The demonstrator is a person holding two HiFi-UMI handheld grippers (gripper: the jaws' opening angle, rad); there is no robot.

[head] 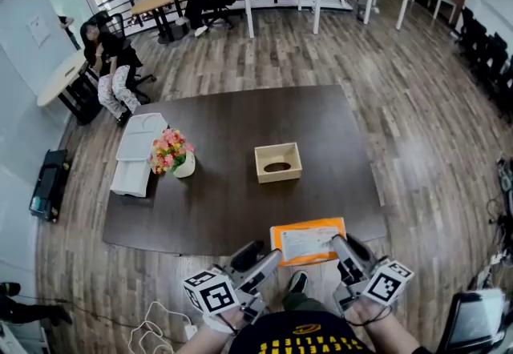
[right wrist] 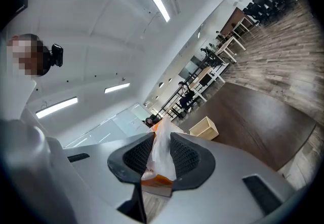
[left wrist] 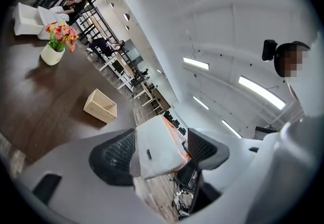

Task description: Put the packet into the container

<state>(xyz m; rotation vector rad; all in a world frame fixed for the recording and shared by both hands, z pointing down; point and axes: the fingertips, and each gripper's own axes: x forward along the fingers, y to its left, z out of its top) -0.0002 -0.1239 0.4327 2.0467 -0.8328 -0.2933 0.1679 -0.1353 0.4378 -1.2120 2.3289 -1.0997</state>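
An orange packet with a white label hangs just off the near edge of the dark table, held flat between both grippers. My left gripper is shut on its left edge, where the white-wrapped packet fills the gap between the pads. On the opposite edge my right gripper is shut, and the packet stands pinched between the black ribbed pads. The container, a small open wooden box, stands farther off on the middle of the table, also visible as the box and the box.
A white vase of flowers and white stacked trays sit at the table's left end. People sit on chairs beyond the far left corner. A black case and cables lie on the wooden floor at the left.
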